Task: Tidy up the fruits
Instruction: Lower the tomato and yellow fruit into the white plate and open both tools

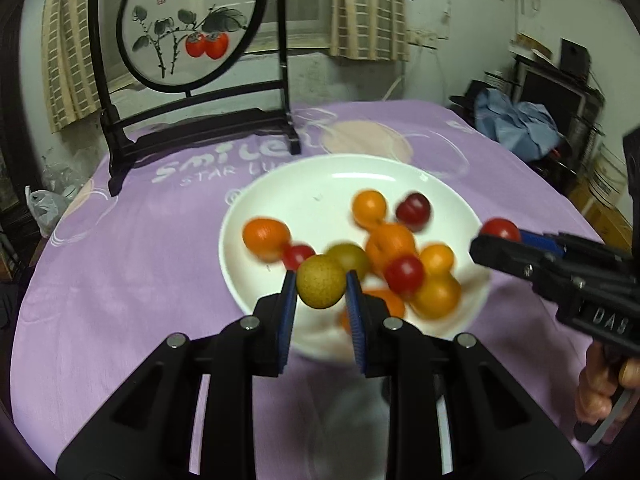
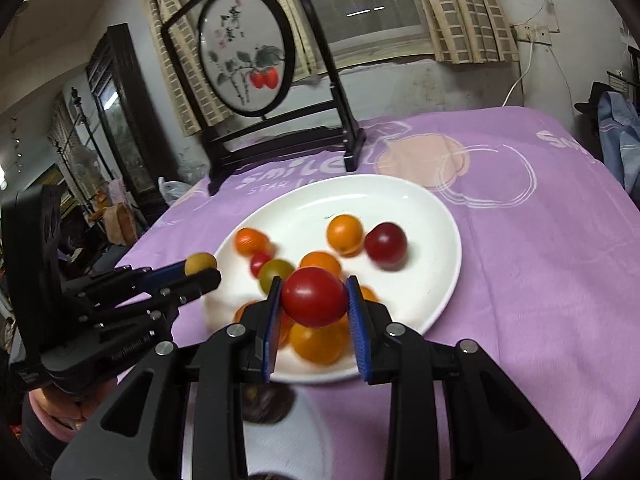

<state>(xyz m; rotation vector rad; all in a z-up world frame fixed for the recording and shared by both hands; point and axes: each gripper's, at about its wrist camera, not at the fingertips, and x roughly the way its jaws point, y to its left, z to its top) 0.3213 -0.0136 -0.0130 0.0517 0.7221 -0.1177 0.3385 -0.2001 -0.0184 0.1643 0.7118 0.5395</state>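
Note:
A white plate (image 1: 280, 184) on the purple tablecloth holds several small fruits: orange ones (image 1: 266, 238), red ones (image 1: 415, 210) and a green one (image 1: 352, 256). My left gripper (image 1: 321, 286) is shut on a yellow-green fruit (image 1: 320, 286) above the plate's near edge; it shows in the right wrist view (image 2: 200, 264) at the plate's left side. My right gripper (image 2: 314, 298) is shut on a red tomato (image 2: 314, 296) above the plate (image 2: 420, 208); it shows in the left wrist view (image 1: 498, 236) at the plate's right rim.
A black-framed round screen with painted persimmons (image 1: 188, 24) stands upright on the table behind the plate. The purple tablecloth (image 1: 120, 260) covers the table. Clutter, a blue cloth (image 1: 516, 120) and curtains (image 1: 360, 8) lie beyond the table edge.

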